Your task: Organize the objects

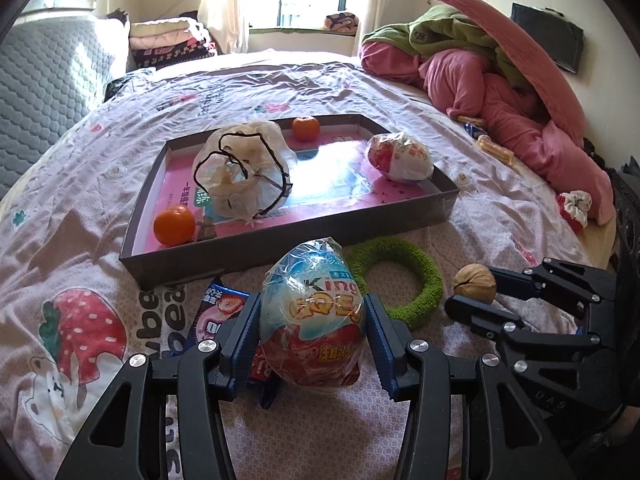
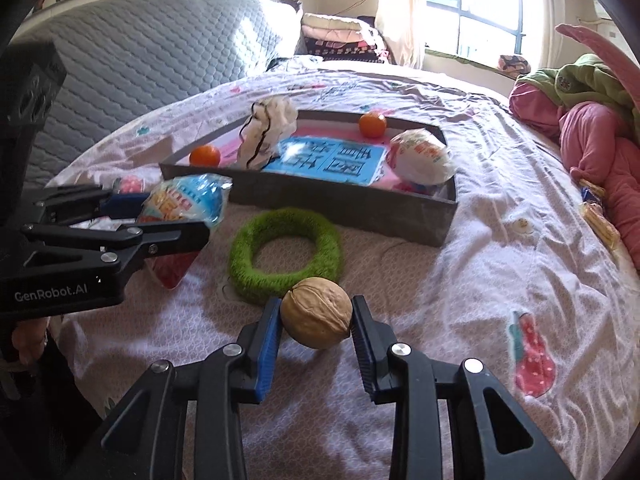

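Note:
My left gripper (image 1: 312,336) is shut on a blue wrapped Kinder egg (image 1: 314,316), just above the bedsheet in front of the grey tray (image 1: 168,264). It also shows in the right wrist view (image 2: 188,200). My right gripper (image 2: 316,320) is shut on a walnut (image 2: 316,312), also seen in the left wrist view (image 1: 475,282). The tray holds two oranges (image 1: 174,225) (image 1: 305,128), a crumpled plastic bag (image 1: 244,168) and a white wrapped egg (image 1: 400,156). A green fuzzy ring (image 2: 286,254) lies between the grippers and the tray.
A snack packet (image 1: 216,312) lies under the left gripper. Pink and green bedding (image 1: 500,88) is piled at the right with small snacks (image 1: 494,150) beside it. A grey headboard (image 2: 140,72) stands at the left.

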`<state>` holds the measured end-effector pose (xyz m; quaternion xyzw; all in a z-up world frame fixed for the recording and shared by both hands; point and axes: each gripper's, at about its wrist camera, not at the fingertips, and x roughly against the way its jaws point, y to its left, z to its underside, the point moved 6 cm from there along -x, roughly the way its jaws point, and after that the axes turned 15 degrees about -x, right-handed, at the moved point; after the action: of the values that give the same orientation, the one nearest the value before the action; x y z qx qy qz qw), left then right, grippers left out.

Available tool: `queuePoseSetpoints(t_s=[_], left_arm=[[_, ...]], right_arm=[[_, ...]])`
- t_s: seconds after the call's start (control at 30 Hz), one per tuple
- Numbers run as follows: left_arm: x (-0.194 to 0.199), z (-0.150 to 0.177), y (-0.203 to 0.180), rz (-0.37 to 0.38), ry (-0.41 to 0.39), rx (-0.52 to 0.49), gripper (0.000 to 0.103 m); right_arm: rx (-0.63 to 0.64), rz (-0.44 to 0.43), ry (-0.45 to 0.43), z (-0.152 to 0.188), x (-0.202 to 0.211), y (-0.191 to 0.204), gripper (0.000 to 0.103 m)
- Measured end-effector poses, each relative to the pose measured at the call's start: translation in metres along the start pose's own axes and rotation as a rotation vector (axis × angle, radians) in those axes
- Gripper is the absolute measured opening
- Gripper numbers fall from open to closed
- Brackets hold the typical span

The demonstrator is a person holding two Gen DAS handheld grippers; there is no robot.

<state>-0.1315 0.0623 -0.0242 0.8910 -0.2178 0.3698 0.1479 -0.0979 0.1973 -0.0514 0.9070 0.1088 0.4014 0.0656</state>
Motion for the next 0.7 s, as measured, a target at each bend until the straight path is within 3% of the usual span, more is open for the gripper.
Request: queuePoseSetpoints(t_s=[0.7], left_arm=[[0.022, -0.015, 0.021, -0.05, -0.084, 0.035, 0.051]], right_arm=[[-0.011, -0.031, -0.14, -0.046, 0.022, 0.021, 0.035]])
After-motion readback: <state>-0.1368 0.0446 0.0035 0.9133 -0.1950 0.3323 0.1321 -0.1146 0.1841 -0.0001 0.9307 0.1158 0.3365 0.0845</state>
